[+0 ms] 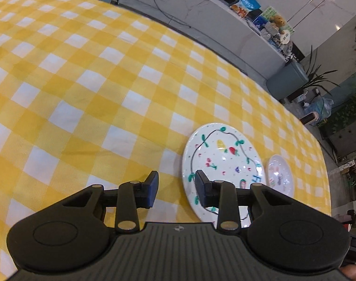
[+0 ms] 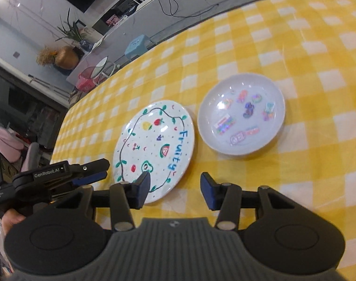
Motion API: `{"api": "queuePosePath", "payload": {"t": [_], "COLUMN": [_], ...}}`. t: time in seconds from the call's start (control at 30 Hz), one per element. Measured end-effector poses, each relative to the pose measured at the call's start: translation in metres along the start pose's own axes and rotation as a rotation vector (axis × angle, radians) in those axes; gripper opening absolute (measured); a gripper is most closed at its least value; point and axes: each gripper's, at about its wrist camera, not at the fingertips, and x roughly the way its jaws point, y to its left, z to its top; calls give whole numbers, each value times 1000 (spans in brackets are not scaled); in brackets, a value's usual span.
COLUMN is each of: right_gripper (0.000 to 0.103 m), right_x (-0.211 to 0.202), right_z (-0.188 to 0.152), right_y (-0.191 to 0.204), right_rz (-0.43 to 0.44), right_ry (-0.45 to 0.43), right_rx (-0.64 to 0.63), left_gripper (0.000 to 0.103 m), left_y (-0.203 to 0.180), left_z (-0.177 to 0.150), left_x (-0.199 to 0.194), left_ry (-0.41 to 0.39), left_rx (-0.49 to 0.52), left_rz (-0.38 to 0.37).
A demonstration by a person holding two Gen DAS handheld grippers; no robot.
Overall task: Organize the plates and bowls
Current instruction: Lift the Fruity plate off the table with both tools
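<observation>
A white plate painted with fruit and the word "Fruity" (image 2: 154,145) lies flat on the yellow checked tablecloth (image 2: 295,46). It also shows in the left wrist view (image 1: 222,161). A white bowl with shiny stickers (image 2: 242,114) sits just right of it, apart; it also shows in the left wrist view (image 1: 279,175). My left gripper (image 1: 176,189) is open and empty at the plate's left edge, its right finger over the rim; it also shows in the right wrist view (image 2: 93,171). My right gripper (image 2: 174,189) is open and empty, just in front of the plate.
The table's far edge runs behind the dishes. Beyond it are a blue stool (image 2: 137,44), a red basket (image 2: 85,79), a white counter with clutter (image 1: 266,28) and potted plants (image 1: 318,79). Bare tablecloth spreads left of the plate (image 1: 84,93).
</observation>
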Motion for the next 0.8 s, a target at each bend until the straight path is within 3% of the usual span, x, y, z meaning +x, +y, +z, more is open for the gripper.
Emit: {"api": "queuePosePath", "payload": {"t": [0.33,0.5,0.67,0.8], "right_gripper": [44,40,28,23], "right_x": [11,13,14,14], "right_z": [8,12,11,10], "right_y": [-12,-25,-40,-48], "right_rz": [65,124,166,186], "right_ry": [-1,-4,-13,-16], "right_rx": [93,165,246,257], "left_gripper": [39,39,38,28], "left_y": [24,25,26,26], "left_z": [7,5,4,5], "left_x": [10,13,14,17], "left_ry": [10,-6,-13,-14], "left_rx": [-50,-61,-71,-71], "left_rz": [-162,-181,-194,-182]}}
